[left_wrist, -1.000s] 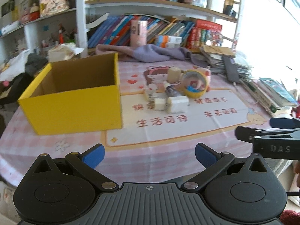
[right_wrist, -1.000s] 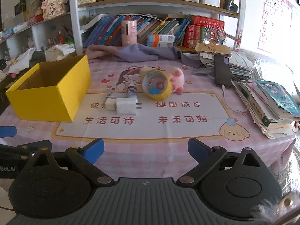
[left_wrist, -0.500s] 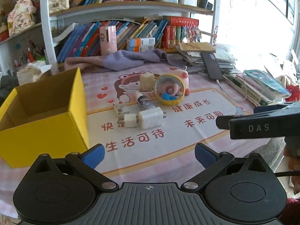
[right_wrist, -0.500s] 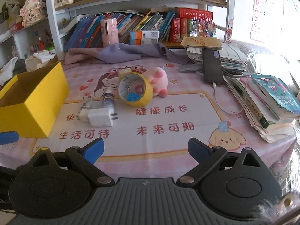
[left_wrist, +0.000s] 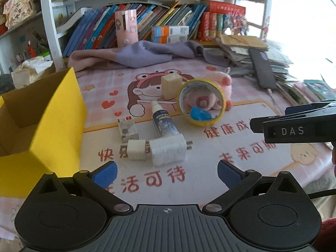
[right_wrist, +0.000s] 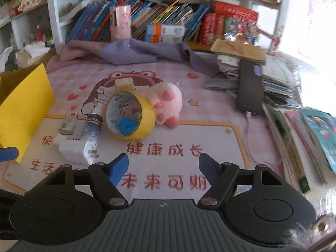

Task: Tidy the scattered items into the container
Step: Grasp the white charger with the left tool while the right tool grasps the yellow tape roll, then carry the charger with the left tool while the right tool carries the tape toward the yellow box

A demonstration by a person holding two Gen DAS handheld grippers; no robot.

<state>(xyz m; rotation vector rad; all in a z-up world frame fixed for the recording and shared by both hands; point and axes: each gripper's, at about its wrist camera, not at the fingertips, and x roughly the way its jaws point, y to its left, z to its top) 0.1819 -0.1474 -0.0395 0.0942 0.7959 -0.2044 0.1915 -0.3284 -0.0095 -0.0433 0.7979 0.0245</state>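
Left wrist view: the left gripper [left_wrist: 167,173] hovers low over the mat [left_wrist: 210,178], its blue fingers spread wide and empty, pointed at the big charger [left_wrist: 168,152] lying just ahead. A small charger [left_wrist: 136,149] sits touching it on the left. Beyond them lie a small box [left_wrist: 127,130] and a dropper bottle [left_wrist: 163,124] on its side; further off, the tape roll [left_wrist: 201,103] stands on edge with a blue scrap [left_wrist: 199,113] inside it, the pig plush [left_wrist: 222,84] right behind it and a beige block [left_wrist: 171,85] to its far left. The yellow box [left_wrist: 54,130] stands open at the near left, nothing visible inside.

The right gripper [right_wrist: 163,168] is likewise wide open and holds nothing, aimed roughly at the tape and plush.

Handling, as I judge it: both chargers are rigid, fairly light and smooth-sided, so squeeze across the flat faces, away from the prongs [left_wrist: 189,145]. The bottle is round and may roll or slip; take it across the middle of its body. The tape is stiff, best pinched through its wall from the rim. The plush is soft and forgiving anywhere. The small box may crush, so use light pressure.
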